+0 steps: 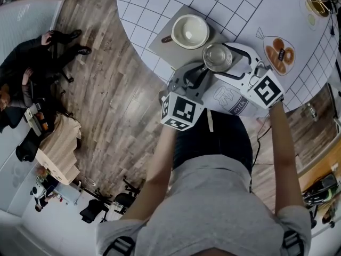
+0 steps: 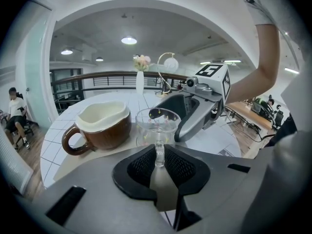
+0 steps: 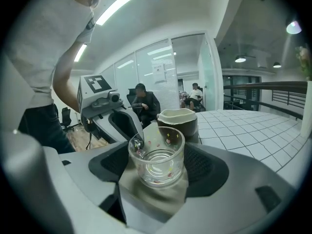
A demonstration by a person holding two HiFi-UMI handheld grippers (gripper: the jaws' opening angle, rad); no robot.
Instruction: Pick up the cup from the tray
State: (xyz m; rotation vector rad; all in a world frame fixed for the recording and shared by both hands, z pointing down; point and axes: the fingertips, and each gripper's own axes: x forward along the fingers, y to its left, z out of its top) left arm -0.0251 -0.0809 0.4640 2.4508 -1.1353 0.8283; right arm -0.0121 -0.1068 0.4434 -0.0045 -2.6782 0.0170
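A clear glass cup (image 1: 217,56) with small coloured marks stands at the near corner of the grey tray (image 1: 162,46). Beside it is a brown mug (image 1: 190,31) with a white inside. My left gripper (image 1: 198,76) reaches in from the near left, and the left gripper view shows it (image 2: 159,155) shut on the cup's thin glass handle. My right gripper (image 1: 226,55) comes from the right. In the right gripper view the cup (image 3: 157,155) sits between its wide jaws (image 3: 157,165), the pads close beside the glass wall.
The tray lies near the curved edge of a round white gridded table (image 1: 160,4). A plate with pastries (image 1: 279,55) is to the right. A vase with flowers (image 2: 140,77) stands at the far side. Wooden floor and seated people (image 1: 32,73) are to the left.
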